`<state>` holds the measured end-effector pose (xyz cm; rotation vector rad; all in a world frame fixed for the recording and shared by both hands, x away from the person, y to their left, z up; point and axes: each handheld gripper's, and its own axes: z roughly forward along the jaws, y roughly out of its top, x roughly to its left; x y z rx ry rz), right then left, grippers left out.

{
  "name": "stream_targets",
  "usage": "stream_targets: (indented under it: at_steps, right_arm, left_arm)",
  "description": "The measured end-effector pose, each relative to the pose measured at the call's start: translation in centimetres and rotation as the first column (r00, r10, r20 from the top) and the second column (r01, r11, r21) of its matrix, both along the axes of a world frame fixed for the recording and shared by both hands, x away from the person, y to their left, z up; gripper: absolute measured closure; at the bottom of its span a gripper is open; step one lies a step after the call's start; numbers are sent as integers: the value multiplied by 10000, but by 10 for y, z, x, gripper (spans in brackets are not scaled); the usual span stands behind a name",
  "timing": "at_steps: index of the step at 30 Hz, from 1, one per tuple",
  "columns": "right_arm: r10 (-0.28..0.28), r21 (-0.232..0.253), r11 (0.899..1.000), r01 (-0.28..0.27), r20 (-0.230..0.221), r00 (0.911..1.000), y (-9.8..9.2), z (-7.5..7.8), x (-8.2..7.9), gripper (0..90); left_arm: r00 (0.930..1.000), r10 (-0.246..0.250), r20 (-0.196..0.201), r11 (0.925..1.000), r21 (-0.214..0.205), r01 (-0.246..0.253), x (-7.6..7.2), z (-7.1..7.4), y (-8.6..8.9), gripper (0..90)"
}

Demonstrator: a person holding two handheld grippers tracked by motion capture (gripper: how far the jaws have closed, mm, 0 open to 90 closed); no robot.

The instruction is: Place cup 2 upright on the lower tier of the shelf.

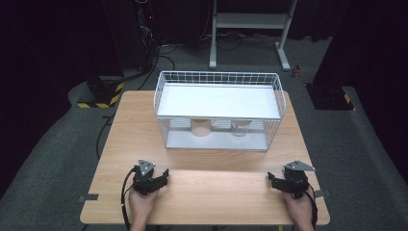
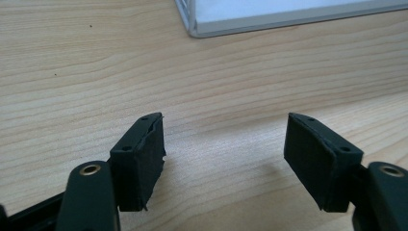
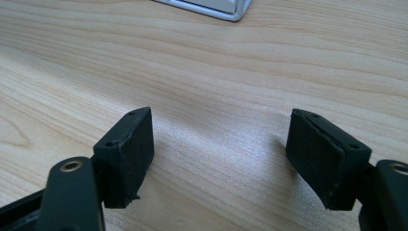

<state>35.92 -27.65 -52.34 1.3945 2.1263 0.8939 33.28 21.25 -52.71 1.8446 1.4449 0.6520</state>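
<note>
A: Where is the wire basket [image 1: 220, 109] sitting, and which way is it running?

B: It is standing at the far middle of the wooden table [image 1: 139, 130], around twelve o'clock from the person's hands. Its long axis is running from nine to three o'clock, with a white shelf board [image 1: 219, 101] lying level across its top.

A: What is sitting underneath that board?

B: A tan cup [image 1: 200, 127] is standing left of centre, and a clear glass [image 1: 238, 128] is standing just to its right, both behind the front wires.

A: How are the tools looking?

B: The left tool [image 1: 159, 178] is resting near seven o'clock, pointing toward one o'clock; its pads [image 2: 139, 161] are standing apart with bare wood between them. The right tool [image 1: 275, 181] is sitting near five o'clock, aiming toward eleven o'clock, pads [image 3: 126, 154] likewise spread and gripping nothing.

A: Is anything lying between them and the basket?

B: Bare table is lying ahead of both. In each gripper view a corner of the basket's grey base [image 2: 288, 17] is showing at the top edge, well apart from the jaws.
</note>
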Motion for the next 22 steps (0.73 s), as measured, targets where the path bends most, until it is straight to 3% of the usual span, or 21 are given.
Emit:
stream_targets:
  at_steps: [3, 6, 22]
  right_arm:
    - [-1, 1, 10000, 1, 0, 10000, 0, 0, 0, 251]
    - [-1, -1, 10000, 1, 1, 10000, 0, 0, 0, 252]
    - [-1, -5, 10000, 1, 4, 10000, 0, 0, 0, 251]
  left_arm:
    - [10000, 3, -12, 9999, 139, -3, 2, 0, -1, 306]
    - [9994, -62, -326, 9989, 459, 77, 5, -1, -4, 275]
    - [9994, 34, -337, 9990, 457, -19, 6, -1, -5, 255]
